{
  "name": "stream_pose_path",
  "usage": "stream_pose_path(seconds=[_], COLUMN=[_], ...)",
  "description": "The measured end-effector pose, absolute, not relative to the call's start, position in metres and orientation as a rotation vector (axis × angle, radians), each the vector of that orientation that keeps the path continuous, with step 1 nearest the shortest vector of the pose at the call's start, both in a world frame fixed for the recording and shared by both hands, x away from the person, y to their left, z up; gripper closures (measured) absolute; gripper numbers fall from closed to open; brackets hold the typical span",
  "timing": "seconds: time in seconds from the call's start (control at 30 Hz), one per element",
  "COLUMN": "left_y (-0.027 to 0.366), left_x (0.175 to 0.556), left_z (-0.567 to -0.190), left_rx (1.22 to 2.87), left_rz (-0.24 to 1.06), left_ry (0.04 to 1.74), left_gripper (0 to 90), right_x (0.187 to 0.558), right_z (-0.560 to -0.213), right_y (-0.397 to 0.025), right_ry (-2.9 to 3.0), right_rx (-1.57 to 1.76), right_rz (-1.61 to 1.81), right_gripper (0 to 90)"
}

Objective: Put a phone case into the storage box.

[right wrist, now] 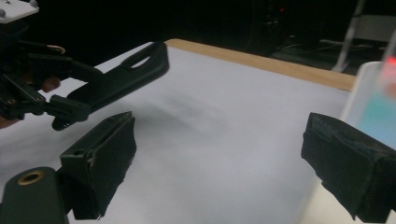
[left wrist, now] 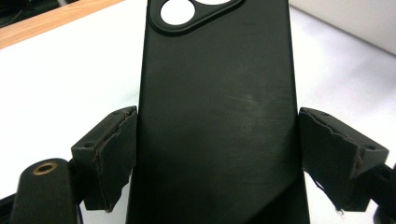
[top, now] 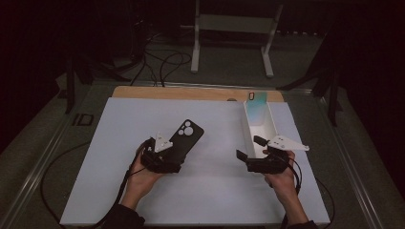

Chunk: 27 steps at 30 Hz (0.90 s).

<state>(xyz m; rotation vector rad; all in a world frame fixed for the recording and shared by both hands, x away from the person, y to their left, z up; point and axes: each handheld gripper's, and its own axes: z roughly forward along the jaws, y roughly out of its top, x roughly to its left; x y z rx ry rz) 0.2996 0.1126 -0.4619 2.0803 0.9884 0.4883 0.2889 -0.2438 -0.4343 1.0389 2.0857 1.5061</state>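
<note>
Black phone case point(left wrist: 215, 116) is pinched by its long edges in the left hand-held gripper point(top: 165, 155), lifted just off the worktop point(top: 215, 191), left of the white tray point(top: 260, 125). Right hand-held gripper point(top: 252, 150) spread, empty, beside tray. Case prob. light, thin, bendy, smooth: grip edges low, w/o squeezing hard.

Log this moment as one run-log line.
left tool: shut on black phone case, held off the table | right tool: open, empty, beside white tray | phone: in tray

A dim lab: white-topped table point(top: 114, 191), floor cables point(top: 162, 64), metal stand point(top: 267, 52)
</note>
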Motion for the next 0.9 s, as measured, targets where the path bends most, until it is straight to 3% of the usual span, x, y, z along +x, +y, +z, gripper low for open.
stream_pose_path(seconds=[0.9], left_y=[0.091], left_x=[0.279], left_z=[-0.441], left_rx=[2.007], left_rz=[0.448], left_ry=[0.810], left_gripper=[15.9], right_x=[0.311], right_z=[-0.420], right_y=[-0.185], right_ry=[2.243], right_rx=[1.012], right_rz=[1.600], right_gripper=[13.2])
